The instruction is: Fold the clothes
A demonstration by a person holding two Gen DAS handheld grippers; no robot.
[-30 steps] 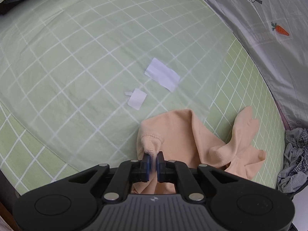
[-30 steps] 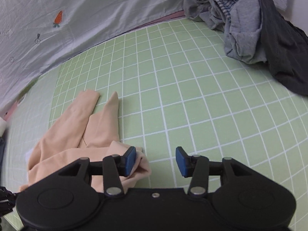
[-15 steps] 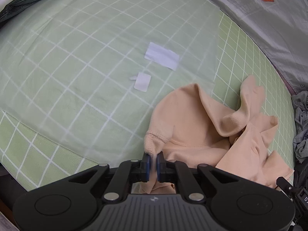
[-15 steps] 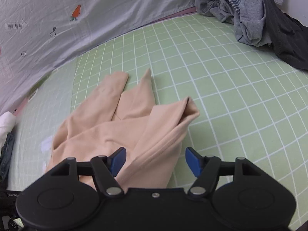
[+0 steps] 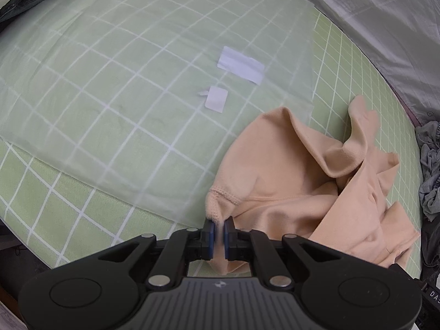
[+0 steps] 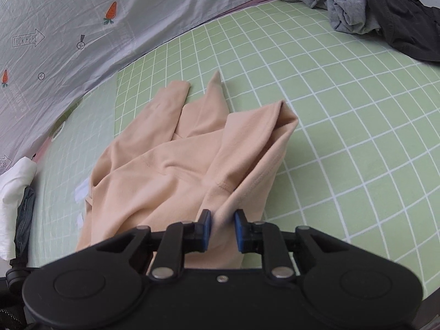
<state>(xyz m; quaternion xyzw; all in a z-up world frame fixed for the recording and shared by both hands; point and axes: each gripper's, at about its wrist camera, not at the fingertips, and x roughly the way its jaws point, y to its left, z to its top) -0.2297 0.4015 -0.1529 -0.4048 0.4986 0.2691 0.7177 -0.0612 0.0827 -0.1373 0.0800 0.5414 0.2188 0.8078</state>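
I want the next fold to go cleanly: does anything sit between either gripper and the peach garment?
Nothing visible. The left gripper is already shut on the peach garment; the right gripper is closing with a fold of it between its jaws.

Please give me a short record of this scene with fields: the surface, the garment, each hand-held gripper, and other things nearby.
surface: green checked sheet
garment: peach top, crumpled, not yet folded
left hand-held gripper: shut on an edge of the peach top
right hand-held gripper: jaws closing, a fold of the peach top between them
other clothes: grey and dark pile at the far corner
small items: two white paper pieces on the sheet
backdrop: grey cloth with carrot prints
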